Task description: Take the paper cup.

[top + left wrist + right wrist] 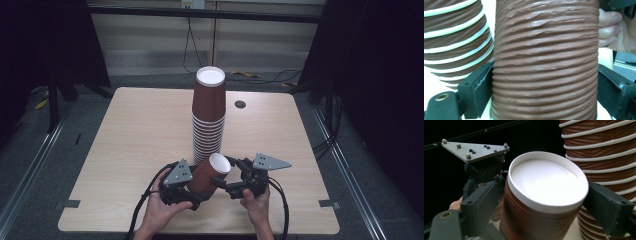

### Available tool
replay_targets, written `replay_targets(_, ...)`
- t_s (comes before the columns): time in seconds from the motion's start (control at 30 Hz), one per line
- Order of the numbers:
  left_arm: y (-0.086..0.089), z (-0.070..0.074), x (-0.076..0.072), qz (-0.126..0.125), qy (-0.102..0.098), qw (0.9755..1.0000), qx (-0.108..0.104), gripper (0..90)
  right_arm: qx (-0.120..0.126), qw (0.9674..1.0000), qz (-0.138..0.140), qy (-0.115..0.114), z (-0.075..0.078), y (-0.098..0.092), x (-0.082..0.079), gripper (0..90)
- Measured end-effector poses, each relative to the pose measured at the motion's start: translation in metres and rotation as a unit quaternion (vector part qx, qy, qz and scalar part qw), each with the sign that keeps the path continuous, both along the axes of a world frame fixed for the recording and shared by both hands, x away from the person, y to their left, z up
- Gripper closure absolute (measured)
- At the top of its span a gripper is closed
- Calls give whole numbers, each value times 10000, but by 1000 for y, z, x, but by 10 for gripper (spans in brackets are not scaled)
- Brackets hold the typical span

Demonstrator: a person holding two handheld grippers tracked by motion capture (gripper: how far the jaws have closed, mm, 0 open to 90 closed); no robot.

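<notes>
Your left hand-held gripper (192,192) pinches the loose cup (207,175), tilted at the stack's (208,120) six o'clock; right hand-held gripper (227,186) straddles its rim end, contact unclear. Not yet stacked.

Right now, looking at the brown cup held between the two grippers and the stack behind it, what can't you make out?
- Held cup: its open mouth, high view, hidden by the left gripper and hand.
- Right gripper: whether its pads press the cup, right gripper view, blurred at the rim.
- Cup stack: its foot, high view, behind the held cup; top cut off in both gripper views.
- Dark disc on the table: too small.
</notes>
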State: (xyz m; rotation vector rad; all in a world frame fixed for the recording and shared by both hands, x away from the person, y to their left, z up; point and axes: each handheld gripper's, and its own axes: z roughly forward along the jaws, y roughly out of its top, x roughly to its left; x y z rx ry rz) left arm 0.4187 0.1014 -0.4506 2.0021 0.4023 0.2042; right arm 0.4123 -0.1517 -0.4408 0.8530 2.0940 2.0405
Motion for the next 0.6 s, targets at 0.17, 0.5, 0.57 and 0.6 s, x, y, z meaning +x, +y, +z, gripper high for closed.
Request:
replay_targets(0.17, 4, 2, 2, 12, 53, 10000, 51, 115, -2, 10000, 15, 3, 1, -4, -1, 129)
replay_targets(0.5, 12, 8, 7, -14, 34, 9994, 342, 115, -196, 9997, 112, -26, 3, -12, -3, 128)
replay_targets(0.57, 13, 7, 8, -30, 63, 9994, 345, 115, -242, 9996, 109, 4, 3, -13, -3, 128)
replay_targets(0.6, 14, 7, 8, -32, 62, 9993, 375, 116, -278, 9996, 107, 11, 3, -13, -3, 128)
